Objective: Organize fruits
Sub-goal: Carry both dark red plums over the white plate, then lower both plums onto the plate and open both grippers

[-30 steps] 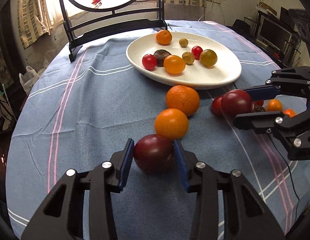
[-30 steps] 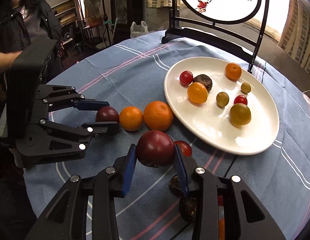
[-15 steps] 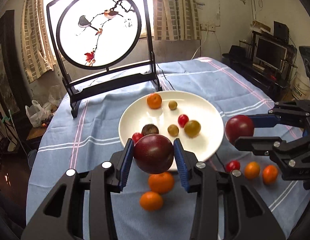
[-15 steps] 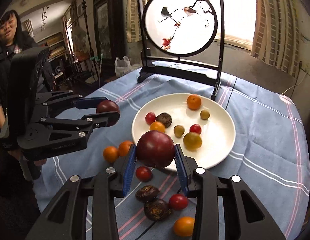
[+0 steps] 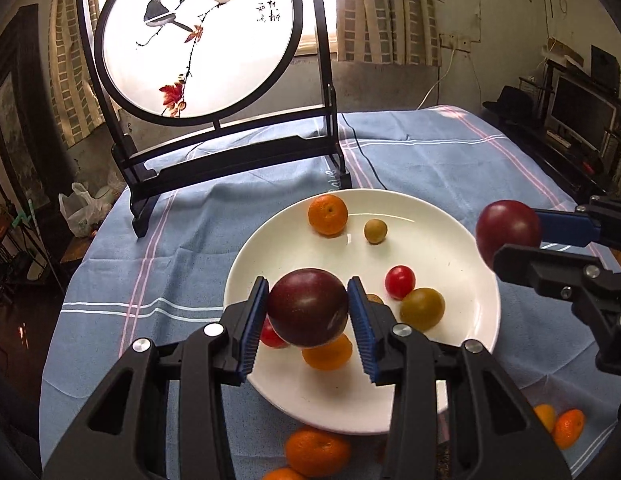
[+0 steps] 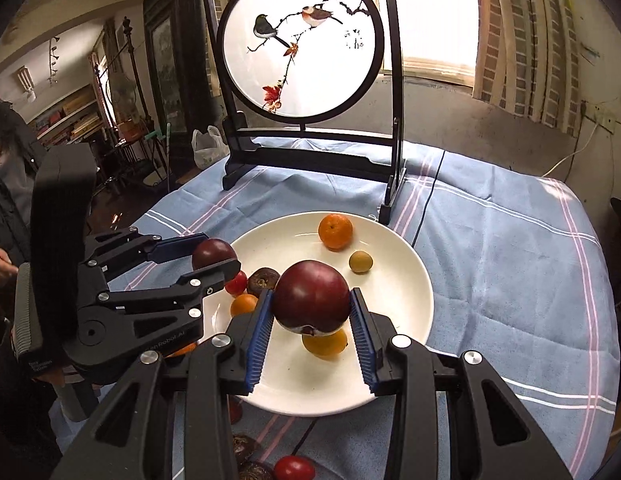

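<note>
Blue striped tablecloth (image 5: 182, 248), white plate (image 5: 442, 248) mid-table. Left gripper (image 5: 308, 316) pinching a dark plum (image 5: 308, 306), right gripper (image 6: 310, 312) pinching a red plum (image 6: 310, 294), both above the plate. Lower onto bare spots, then release gently, avoiding the fruit underneath.

Round bird-painted screen (image 5: 198, 40) on black stand, blue striped tablecloth (image 5: 170, 240), curtains (image 6: 530, 36), monitor (image 5: 582, 112)
</note>
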Tool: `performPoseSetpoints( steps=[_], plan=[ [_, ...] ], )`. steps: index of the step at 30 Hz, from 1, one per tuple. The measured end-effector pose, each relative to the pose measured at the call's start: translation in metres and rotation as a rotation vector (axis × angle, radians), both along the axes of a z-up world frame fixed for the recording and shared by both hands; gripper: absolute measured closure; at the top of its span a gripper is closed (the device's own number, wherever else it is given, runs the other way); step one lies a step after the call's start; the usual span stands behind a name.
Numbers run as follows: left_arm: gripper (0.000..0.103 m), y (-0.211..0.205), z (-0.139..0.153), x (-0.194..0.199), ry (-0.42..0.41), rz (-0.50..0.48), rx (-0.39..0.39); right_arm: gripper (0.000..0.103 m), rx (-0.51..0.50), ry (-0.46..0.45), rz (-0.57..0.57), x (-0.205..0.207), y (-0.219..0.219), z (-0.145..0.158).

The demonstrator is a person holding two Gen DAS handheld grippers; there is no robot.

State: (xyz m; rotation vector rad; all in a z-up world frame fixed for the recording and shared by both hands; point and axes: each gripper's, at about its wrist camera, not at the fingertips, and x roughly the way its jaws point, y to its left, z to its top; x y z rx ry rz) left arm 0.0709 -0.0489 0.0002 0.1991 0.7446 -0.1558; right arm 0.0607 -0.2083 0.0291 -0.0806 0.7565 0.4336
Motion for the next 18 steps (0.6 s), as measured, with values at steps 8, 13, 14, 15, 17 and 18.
performPoseSetpoints(
  steps=[8, 13, 14, 15, 17, 18],
  plan=[
    [0.063, 0.000, -0.018, 0.019, 0.034, 0.007, 0.040, 0.064, -0.044, 0.048, -0.001, 0.028, 0.014, -0.018],
    [0.063, 0.001, -0.023, 0.030, 0.047, 0.013, 0.042, 0.064, -0.049, 0.072, -0.002, 0.043, 0.021, -0.025],
    [0.063, 0.002, -0.024, 0.032, 0.051, 0.014, 0.042, 0.064, -0.049, 0.079, -0.005, 0.047, 0.022, -0.027],
    [0.063, 0.002, -0.025, 0.033, 0.055, 0.015, 0.042, 0.064, -0.052, 0.087, -0.009, 0.051, 0.023, -0.029],
    [0.062, 0.001, -0.027, 0.036, 0.061, 0.012, 0.047, 0.064, -0.067, 0.094, -0.017, 0.058, 0.027, -0.033],
    [0.062, 0.000, -0.028, 0.037, 0.063, 0.012, 0.050, 0.064, -0.072, 0.100, -0.021, 0.061, 0.028, -0.035]
  ],
)
